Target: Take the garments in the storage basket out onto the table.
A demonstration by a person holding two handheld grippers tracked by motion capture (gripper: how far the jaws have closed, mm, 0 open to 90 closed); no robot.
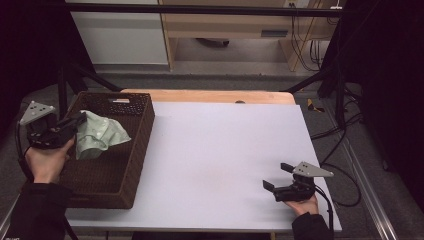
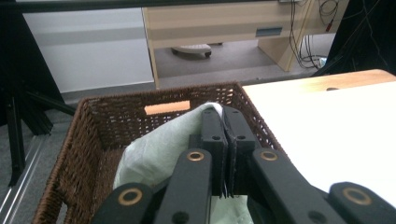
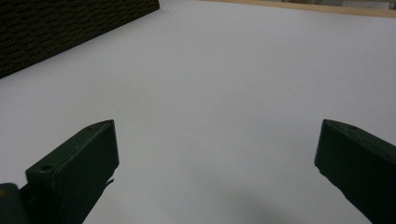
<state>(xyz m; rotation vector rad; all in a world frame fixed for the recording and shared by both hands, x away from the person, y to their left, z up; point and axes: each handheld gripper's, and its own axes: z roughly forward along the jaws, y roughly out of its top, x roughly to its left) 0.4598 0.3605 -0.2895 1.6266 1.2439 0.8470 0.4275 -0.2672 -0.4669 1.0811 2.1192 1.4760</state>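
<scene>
A pale green cloth (image 1: 100, 134) hangs bunched over the brown wicker basket (image 1: 142, 131) at the table's left. My left gripper (image 1: 79, 120) is shut on the cloth's upper edge and holds it above the basket floor. In the left gripper view the two black jaws meet tightly at the left gripper (image 2: 225, 116), with the cloth (image 2: 159, 144) draped down to their left and the basket (image 2: 93, 121) behind. My right gripper (image 1: 276, 176) rests near the table's front right corner, open, with nothing between its jaws. The right gripper (image 3: 215, 154) looks across bare white table.
The white table top (image 1: 220, 150) stretches between basket and right hand, with a wooden strip (image 1: 210, 96) along its far edge. Dark frame bars and cables (image 1: 340, 90) stand to the right. Beyond the table are a wooden desk (image 2: 219, 23) and grey floor.
</scene>
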